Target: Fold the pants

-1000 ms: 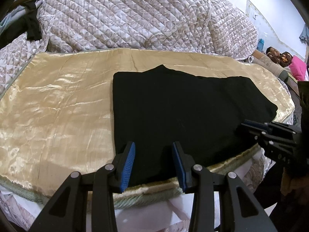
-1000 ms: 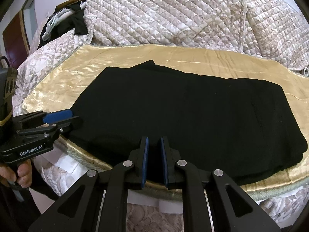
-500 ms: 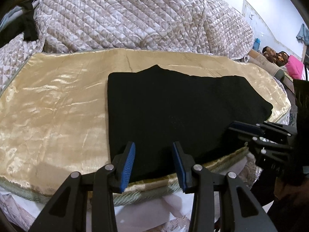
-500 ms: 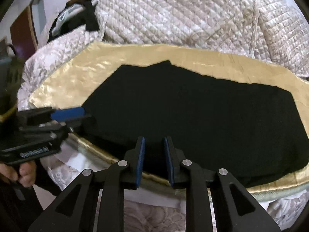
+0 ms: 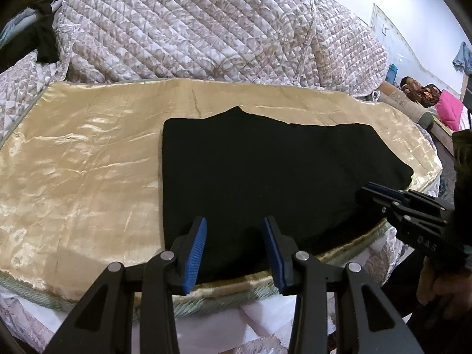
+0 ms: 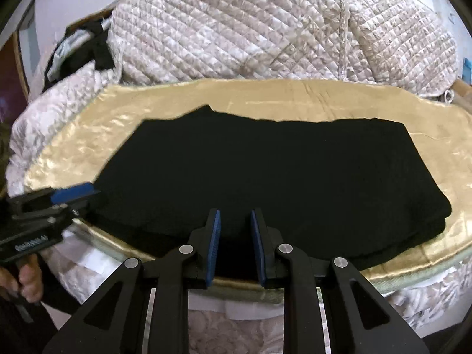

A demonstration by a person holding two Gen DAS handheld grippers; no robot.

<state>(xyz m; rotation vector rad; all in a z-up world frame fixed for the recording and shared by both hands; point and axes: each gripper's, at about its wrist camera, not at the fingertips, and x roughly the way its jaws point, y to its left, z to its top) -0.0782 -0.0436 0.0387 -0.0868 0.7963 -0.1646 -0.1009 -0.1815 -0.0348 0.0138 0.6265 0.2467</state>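
The black pants (image 5: 274, 177) lie folded flat on a gold satin cloth (image 5: 82, 171), near its front edge; they also show in the right wrist view (image 6: 280, 183). My left gripper (image 5: 234, 236) is open and empty, hovering over the pants' front left part. My right gripper (image 6: 234, 230) is open with a narrower gap and empty, over the pants' front edge. Each gripper shows in the other's view, the right one (image 5: 380, 191) at the pants' right end and the left one (image 6: 73, 191) at their left end.
A quilted patterned blanket (image 5: 191, 29) is heaped behind the gold cloth. Dark clothes (image 6: 88, 53) lie at the far left. A person (image 5: 419, 91) lies at the far right. The bed's front edge (image 5: 206, 292) runs just under the grippers.
My right gripper has opened from nearly shut to a small gap and pulled back a little. The left gripper stays open and has shifted slightly. The pants have not moved.
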